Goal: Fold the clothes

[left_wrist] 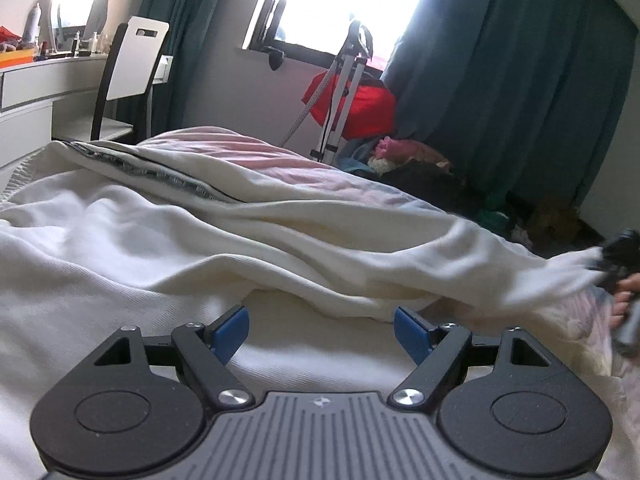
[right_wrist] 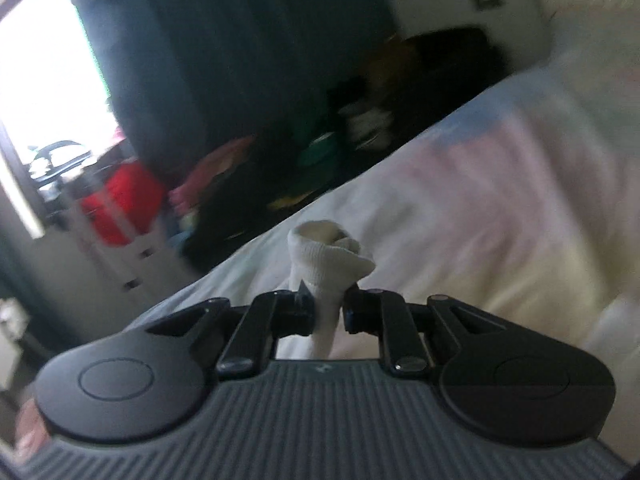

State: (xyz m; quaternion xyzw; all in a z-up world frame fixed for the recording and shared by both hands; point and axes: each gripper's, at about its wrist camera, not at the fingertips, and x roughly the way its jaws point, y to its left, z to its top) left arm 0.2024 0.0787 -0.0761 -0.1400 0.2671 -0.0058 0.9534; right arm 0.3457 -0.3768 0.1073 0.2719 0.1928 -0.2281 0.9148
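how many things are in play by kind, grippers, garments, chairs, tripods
grippers: 2, the left gripper open over the bed, the right gripper shut on the white garment
white garments: 1
chairs: 1, the white chair
tripods: 1, the tripod
total: 5

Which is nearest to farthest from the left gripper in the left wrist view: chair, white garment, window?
From the left gripper:
1. White garment, on the bed directly ahead.
2. Chair, upper left by the desk.
3. Window, on the back wall.
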